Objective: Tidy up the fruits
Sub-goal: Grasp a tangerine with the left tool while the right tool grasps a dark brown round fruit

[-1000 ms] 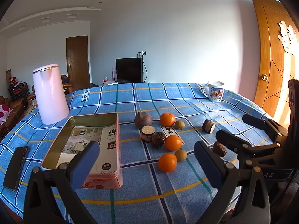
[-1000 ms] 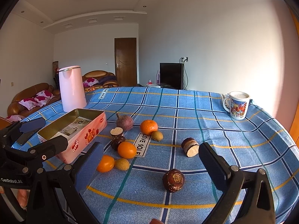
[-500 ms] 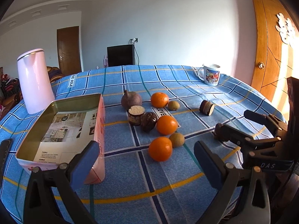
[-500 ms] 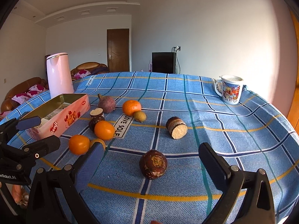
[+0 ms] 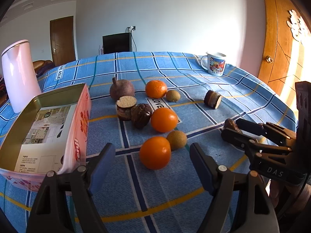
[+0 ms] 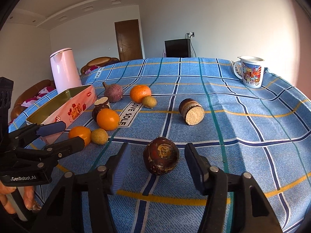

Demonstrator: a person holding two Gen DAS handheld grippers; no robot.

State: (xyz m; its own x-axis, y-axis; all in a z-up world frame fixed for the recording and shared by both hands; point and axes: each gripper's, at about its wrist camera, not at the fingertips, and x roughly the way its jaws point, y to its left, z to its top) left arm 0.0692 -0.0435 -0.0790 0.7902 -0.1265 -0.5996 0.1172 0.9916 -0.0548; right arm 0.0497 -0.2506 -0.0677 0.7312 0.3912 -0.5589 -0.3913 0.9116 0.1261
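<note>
Fruits lie on a blue checked tablecloth. My left gripper (image 5: 151,159) is open, its fingers either side of the nearest orange (image 5: 155,153), with a small brown-green fruit (image 5: 176,139) just beyond. My right gripper (image 6: 155,161) is open around a dark brown round fruit (image 6: 161,156). Two more oranges (image 5: 163,119) (image 5: 156,88), a purple fruit (image 5: 121,89), a cut piece (image 5: 126,107), a dark fruit (image 5: 141,115) and another cut piece (image 6: 191,111) lie further back. An open pink tin (image 5: 42,128) stands left.
A pink kettle (image 5: 18,75) stands at the back left and a printed mug (image 6: 250,71) at the back right. The table edge drops off on the right near a wooden door (image 5: 279,44). The right gripper shows in the left wrist view (image 5: 231,130).
Both grippers have moved forward and lower toward the table. The orange now sits between the left fingers and the dark fruit between the right fingers. Both stay open.
</note>
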